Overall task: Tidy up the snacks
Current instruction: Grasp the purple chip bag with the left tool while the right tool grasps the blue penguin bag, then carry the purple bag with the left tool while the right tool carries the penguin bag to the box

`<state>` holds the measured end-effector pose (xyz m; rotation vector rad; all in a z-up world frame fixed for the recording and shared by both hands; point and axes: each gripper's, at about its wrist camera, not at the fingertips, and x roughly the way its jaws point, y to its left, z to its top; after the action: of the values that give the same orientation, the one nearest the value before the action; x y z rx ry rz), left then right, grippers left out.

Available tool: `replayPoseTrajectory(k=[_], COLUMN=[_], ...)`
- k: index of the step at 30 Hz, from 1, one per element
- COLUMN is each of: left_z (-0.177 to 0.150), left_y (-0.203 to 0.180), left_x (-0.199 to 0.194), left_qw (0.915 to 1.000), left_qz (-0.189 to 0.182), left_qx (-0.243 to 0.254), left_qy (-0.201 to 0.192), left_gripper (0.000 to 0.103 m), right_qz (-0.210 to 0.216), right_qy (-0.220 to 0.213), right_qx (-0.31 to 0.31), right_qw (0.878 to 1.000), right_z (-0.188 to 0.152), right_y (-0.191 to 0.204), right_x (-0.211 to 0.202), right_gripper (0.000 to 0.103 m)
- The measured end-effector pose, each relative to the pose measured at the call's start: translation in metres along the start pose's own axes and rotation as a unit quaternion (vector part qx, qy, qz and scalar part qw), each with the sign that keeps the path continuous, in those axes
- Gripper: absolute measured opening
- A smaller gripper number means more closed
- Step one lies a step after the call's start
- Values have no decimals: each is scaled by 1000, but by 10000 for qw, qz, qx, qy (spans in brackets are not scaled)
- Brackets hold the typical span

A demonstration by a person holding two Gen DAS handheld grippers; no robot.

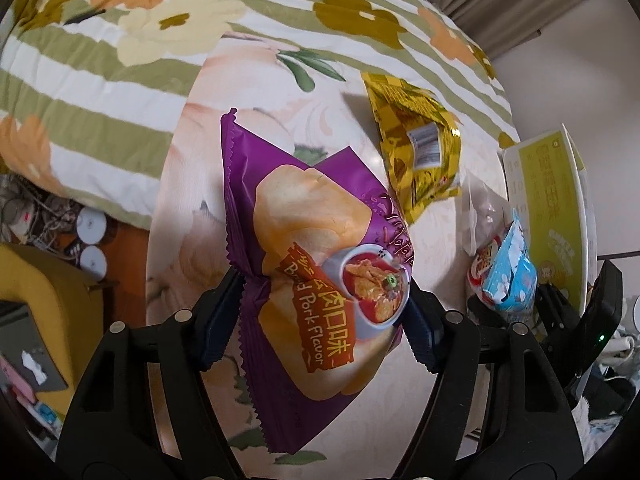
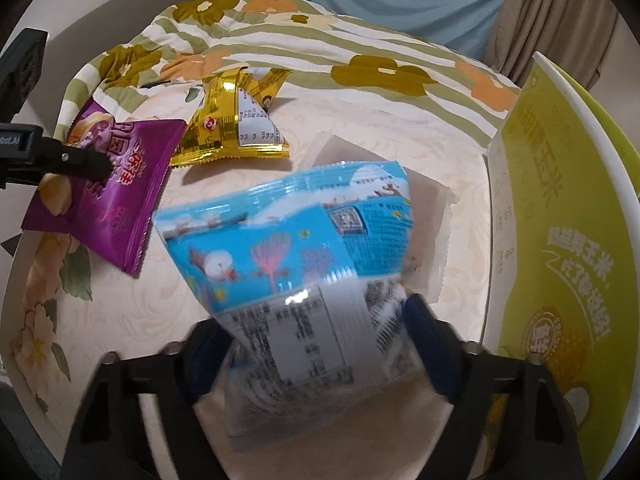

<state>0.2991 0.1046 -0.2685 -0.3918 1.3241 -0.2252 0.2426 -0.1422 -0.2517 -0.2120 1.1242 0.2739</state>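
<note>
Fingers of the left gripper [image 1: 324,312] pinch the purple chip bag [image 1: 316,248]; the right gripper [image 2: 320,344] squeezes the blue snack bag [image 2: 288,240]. Farther off, the gold packet [image 2: 236,124] lies on the bed, the green box [image 2: 560,240] stands beside. Nothing seems sorted yet.

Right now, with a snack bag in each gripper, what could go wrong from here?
1. The left gripper pinches the purple chip bag at one bunched spot, so the puffy bag could swing or slip out.
2. The right gripper holds the blue snack bag by its slick, crumpled lower part; it may slide free.
3. The yellow-green box stands close to the right gripper, so a bump could tip it.
</note>
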Motion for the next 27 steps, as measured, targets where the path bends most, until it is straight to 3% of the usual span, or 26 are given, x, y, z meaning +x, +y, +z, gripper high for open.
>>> replayPoseTrajectory(k=[6,14,21,27], left_z=[-6,-5,17,35], left_y=[-7,-31,-82,-144], left_x=[-10,-48,-98,-129], left_qw=[9999,9987,9917,9823], left_qz=[-67,-281,-457,-575], left_qx=[5,179,848,1281], left_qy=[-92,-385,-848,-1240], left_gripper=[68,67,67,67], right_qz=[24,310,587,393], right_qy=[-123,-216,-627,-1094], right_qx=[97,599,1056,1249], right_qw=[9999,9975,9907,9853], right_z=[-1,8,28,43], right_y=[-2,-4,-6,-31], right_x=[-11,-44,-106,-162], right_gripper=[56,56,56,56])
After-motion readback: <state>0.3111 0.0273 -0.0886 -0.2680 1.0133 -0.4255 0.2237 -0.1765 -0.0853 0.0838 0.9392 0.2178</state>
